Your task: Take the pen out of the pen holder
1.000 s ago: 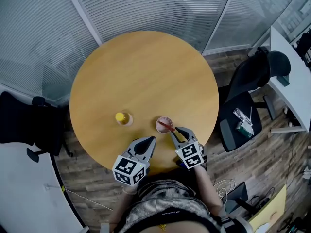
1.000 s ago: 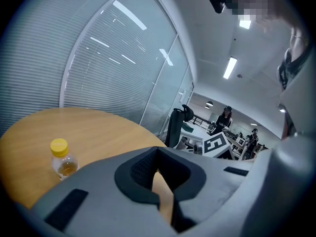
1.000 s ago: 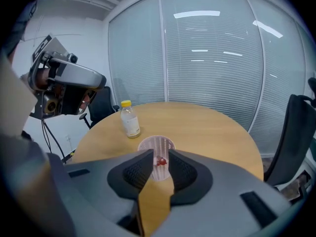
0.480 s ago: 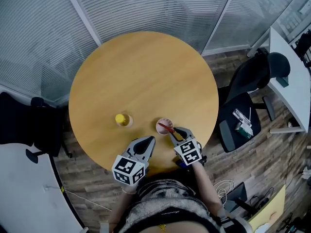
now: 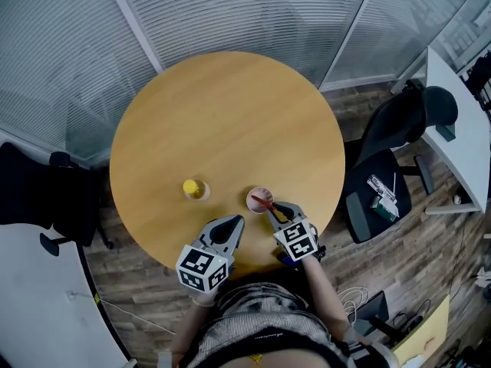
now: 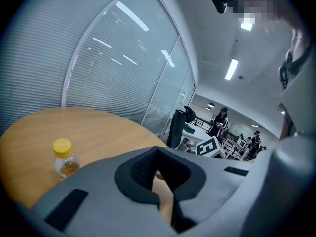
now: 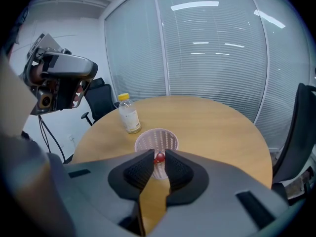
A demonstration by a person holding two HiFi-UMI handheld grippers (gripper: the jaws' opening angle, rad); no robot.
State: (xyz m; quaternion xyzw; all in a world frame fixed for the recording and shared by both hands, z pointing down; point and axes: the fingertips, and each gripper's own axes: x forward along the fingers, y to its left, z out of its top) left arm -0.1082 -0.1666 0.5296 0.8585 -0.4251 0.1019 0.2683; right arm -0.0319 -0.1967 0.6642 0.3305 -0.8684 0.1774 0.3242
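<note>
Pinched between the right tongs (image 7: 158, 157): the red top end of the pen (image 5: 261, 202), just over the near rim of the pen holder (image 7: 156, 141). Rest of the pen slanting down inside that white mesh cup. Left tongs (image 6: 157, 151) pressed together at the tips, gripping nothing, down-left of the pen holder near the surface's edge.

By count: one pen, one pen holder, one small clear bottle (image 5: 193, 188) with a yellow cap, two sets of tongs. Bottle upright, left of the pen holder and clearly apart from it.

Round, light wooden surface (image 5: 230, 113), bare beyond the pen holder. Behind it, glass walls (image 5: 230, 10) with pale horizontal blinds. Dark wood-plank floor (image 5: 418, 259) all round. Black office chair (image 5: 387, 148) to the right of the pen holder, off the surface, another black chair (image 5: 42, 194) far to its left. White desk (image 5: 453, 121) further right still.
</note>
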